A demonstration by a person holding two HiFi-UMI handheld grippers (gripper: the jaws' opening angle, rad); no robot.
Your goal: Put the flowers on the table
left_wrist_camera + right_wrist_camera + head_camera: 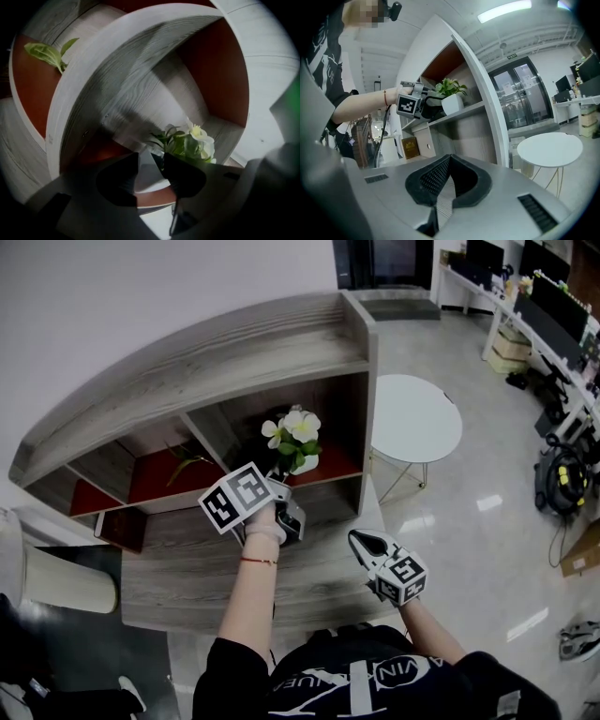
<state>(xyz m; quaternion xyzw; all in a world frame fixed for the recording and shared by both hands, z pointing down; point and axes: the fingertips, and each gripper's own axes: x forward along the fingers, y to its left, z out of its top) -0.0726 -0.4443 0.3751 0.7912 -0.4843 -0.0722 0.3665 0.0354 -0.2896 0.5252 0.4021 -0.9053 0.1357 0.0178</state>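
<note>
White flowers (295, 427) with green leaves stand in a small white pot (307, 465) in the right compartment of the wooden shelf unit (234, 343). My left gripper (281, 486) reaches into that compartment. In the left gripper view its dark jaws stand apart on either side of the pot (146, 164), with the flowers (194, 140) just beyond; the left gripper (149, 177) is open. In the right gripper view the pot (452, 104) sits on the shelf board beside the left gripper (436, 104). My right gripper (450, 157) hangs shut and empty over the lower ledge (187, 568).
A round white table (417, 418) stands on the floor right of the shelf unit. A second green plant (187, 460) lies in the left compartment. A brown box (120, 526) sits at the ledge's left, and a white bin (56, 582) below it. Desks line the far right.
</note>
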